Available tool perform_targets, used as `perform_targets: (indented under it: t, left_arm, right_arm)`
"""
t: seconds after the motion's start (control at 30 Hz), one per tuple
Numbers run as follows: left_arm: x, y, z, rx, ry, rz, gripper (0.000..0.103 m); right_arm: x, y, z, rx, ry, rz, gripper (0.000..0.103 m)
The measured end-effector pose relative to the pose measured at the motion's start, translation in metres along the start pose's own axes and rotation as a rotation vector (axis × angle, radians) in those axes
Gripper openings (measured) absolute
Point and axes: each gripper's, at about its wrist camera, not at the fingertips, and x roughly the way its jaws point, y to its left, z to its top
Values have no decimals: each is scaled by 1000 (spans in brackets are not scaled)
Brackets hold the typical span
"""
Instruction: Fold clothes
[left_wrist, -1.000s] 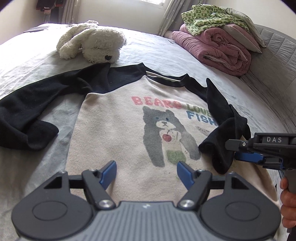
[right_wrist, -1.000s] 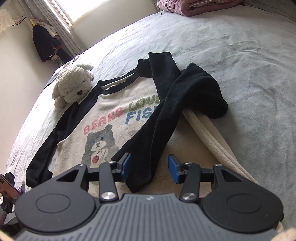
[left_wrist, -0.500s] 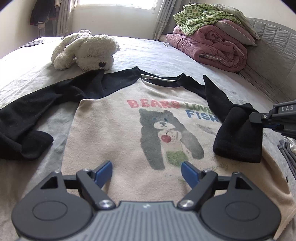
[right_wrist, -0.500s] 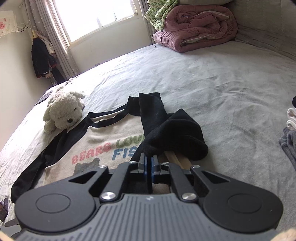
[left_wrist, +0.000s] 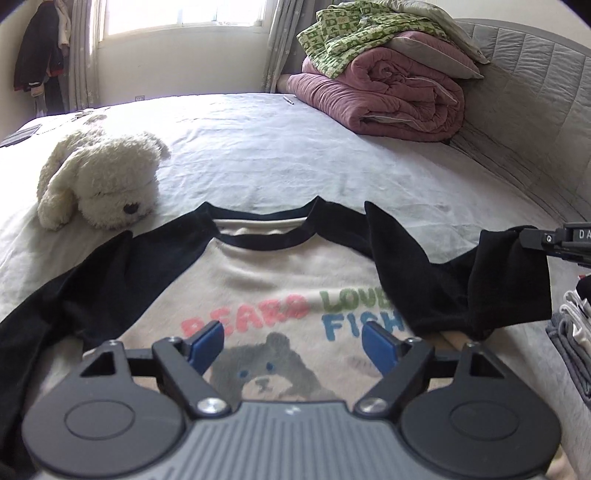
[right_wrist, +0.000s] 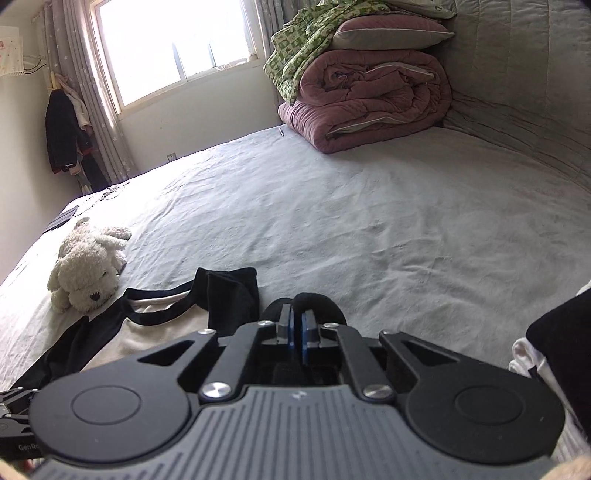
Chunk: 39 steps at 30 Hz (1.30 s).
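A cream sweatshirt (left_wrist: 258, 280) with black sleeves and a bear print lies face up on the bed. My left gripper (left_wrist: 293, 341) hovers open over the print, holding nothing. In the left wrist view my right gripper (left_wrist: 524, 242) at the right edge is shut on the right sleeve's black cuff (left_wrist: 509, 280) and holds it raised off the bed. The right wrist view shows my right gripper (right_wrist: 296, 325) with its jaws together on the black sleeve (right_wrist: 314, 302). The left sleeve (left_wrist: 92, 291) stretches out flat to the left.
A white plush dog (left_wrist: 99, 181) lies beyond the left shoulder. Rolled pink bedding (left_wrist: 391, 99) with a green blanket sits at the headboard. Folded clothes (left_wrist: 572, 332) are stacked at the right edge. Open grey sheet (right_wrist: 369, 221) spreads beyond the collar.
My right gripper shut on the right sleeve's cuff and lifted it up and out to the right. My left gripper moved forward over the print, staying open.
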Motion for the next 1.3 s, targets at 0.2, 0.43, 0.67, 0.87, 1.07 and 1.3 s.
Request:
perform_targets:
  t: [0.2, 0.43, 0.67, 0.87, 1.07, 1.3]
  left_arm:
    - [70, -18, 30, -18, -57, -1, 71]
    - [135, -15, 40, -143, -89, 28, 65]
    - [142, -11, 32, -155, -171, 9, 69]
    - [144, -1, 33, -209, -174, -59, 73]
    - [146, 0, 33, -216, -175, -77, 75]
    - [144, -12, 49, -108, -86, 30, 67]
  right_arm:
    - [25, -21, 28, -26, -51, -73, 5]
    - [64, -47, 57, -107, -130, -276, 5]
    - [105, -62, 62, -168, -176, -509, 5]
    - [134, -79, 54, -165, -201, -699, 4]
    - [131, -101, 45, -71, -189, -654, 14]
    - [109, -100, 57, -31, -69, -344, 53]
